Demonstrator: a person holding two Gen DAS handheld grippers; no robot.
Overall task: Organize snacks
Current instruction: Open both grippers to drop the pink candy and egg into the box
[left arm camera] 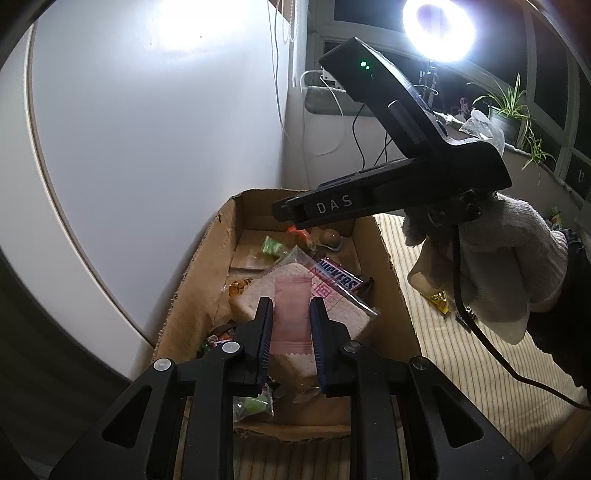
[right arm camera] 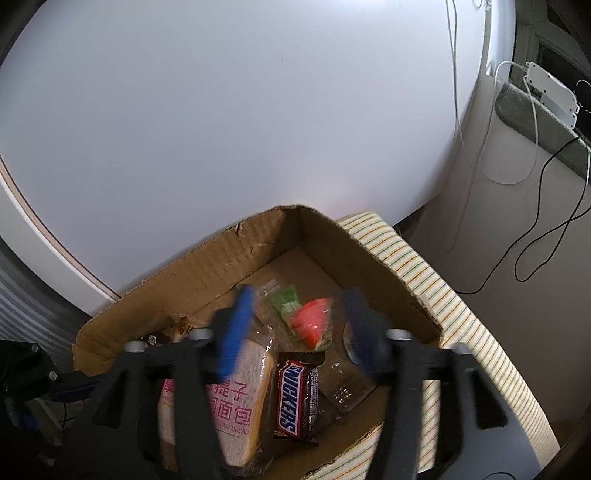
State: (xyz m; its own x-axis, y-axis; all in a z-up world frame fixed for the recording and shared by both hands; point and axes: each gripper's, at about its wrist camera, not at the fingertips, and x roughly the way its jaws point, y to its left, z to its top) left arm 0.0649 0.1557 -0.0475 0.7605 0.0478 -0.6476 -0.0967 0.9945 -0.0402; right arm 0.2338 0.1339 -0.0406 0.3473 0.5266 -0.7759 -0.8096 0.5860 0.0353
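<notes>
An open cardboard box (left arm camera: 199, 302) (right arm camera: 221, 273) holds several snacks: a Snickers bar (left arm camera: 338, 277) (right arm camera: 295, 398), a wrapped bread slice (left arm camera: 347, 310) (right arm camera: 240, 406) and green candies (left arm camera: 271, 247) (right arm camera: 284, 299). My left gripper (left arm camera: 291, 321) hangs over the box's near end, shut on a flat pink packet (left arm camera: 291, 314) above the bread. My right gripper (right arm camera: 299, 325) stands open over the far end, a red-and-green candy (right arm camera: 312, 321) loose between its blurred fingers (right arm camera: 236, 325). In the left wrist view the right gripper (left arm camera: 291, 218) comes in from the right, held by a gloved hand (left arm camera: 498, 266).
The box sits on a striped cloth (left arm camera: 461, 350) (right arm camera: 461, 314) against a white panel (right arm camera: 258, 110). A yellow candy (left arm camera: 439, 299) lies on the cloth to the right. A ring light (left arm camera: 437, 29), potted plants (left arm camera: 506, 107) and loose cables (right arm camera: 535, 240) are behind.
</notes>
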